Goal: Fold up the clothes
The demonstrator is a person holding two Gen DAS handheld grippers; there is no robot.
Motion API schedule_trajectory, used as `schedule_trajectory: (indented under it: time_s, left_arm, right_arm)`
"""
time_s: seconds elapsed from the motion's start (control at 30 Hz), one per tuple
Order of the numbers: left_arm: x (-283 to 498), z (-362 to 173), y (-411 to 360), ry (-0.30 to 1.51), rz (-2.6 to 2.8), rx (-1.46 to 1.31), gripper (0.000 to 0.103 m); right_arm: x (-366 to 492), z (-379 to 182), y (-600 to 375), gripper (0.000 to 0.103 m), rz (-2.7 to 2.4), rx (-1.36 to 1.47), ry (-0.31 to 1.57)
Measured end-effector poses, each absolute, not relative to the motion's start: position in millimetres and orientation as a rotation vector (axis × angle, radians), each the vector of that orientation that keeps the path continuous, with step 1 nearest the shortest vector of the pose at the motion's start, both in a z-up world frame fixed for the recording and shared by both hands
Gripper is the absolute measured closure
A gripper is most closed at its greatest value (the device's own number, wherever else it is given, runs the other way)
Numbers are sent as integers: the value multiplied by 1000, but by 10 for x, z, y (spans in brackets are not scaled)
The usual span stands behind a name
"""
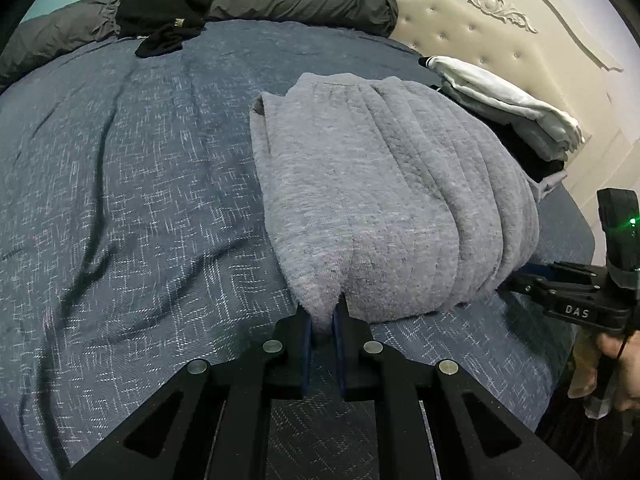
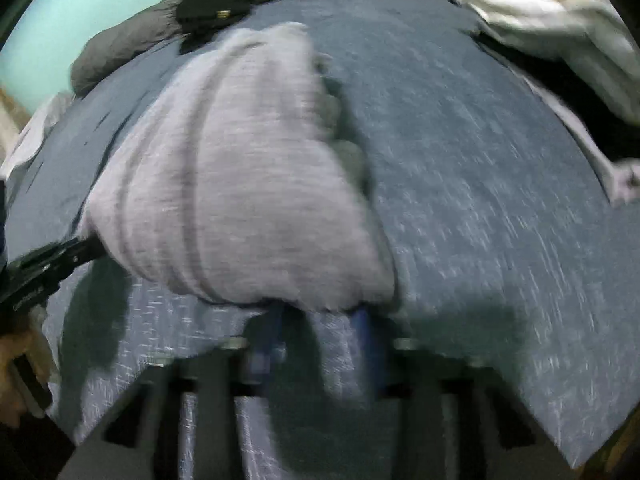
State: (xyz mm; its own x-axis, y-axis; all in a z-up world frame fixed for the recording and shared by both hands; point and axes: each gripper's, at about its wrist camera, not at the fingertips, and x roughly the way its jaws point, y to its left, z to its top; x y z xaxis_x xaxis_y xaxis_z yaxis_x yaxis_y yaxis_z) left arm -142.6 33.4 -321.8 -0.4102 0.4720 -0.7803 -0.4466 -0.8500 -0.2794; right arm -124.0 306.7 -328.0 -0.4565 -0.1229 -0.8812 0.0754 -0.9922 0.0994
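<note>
While the left gripper [image 1: 322,316] pinches the folded grey knit garment [image 1: 384,200] on blue woven bedspread [image 1: 120,200], right gripper [image 2: 320,316] jaws stand parted, gripping nothing.

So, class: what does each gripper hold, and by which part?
Left gripper: shut on the grey garment, at its near edge. Right gripper: jaws apart, holding nothing.

White capital letters "DAS" stand on the black body of the right gripper [image 1: 506,285], at the right edge of the left wrist view. A small gold tag on the black garment [image 1: 176,4], upper left, is too small to read.
</note>
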Motion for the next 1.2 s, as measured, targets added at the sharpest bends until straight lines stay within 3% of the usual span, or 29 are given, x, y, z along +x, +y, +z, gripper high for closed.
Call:
schedule_trajectory:
  time_s: [0.07,0.33,0.67,0.93,1.03,1.1,1.2]
  left_arm:
    - [-1424,-3205,338,-35,2259,-1257,93]
    - [-1443,-3130,339,-41,2286,-1236,94]
    - [-1460,-3193,330,-50,2273,-1256,96]
    - [-1431,-3241,300,-83,2214,-1296,95]
    - [-1440,-3220,255,-120,2204,-1312,93]
    - [-1443,-3153,215,-145,2208,-1317,93]
    - [-1451,-3031,150,-184,2218,-1314,92]
  right_arm:
    - [-1247,-3229,3105,95,-2631,1548,-86]
    - [-1272,-2865,3078,98,-2711,1409,72]
    - [-1284,-2990,3120,99,-2706,1426,201]
    - [-1274,-3124,3425,98,-2590,1480,74]
    - [-1234,-3123,3516,88,-2530,1526,51]
    - [-1172,-3016,3604,87,-2542,1504,61]
    - [-1170,-2766,3809,81,-2578,1417,-95]
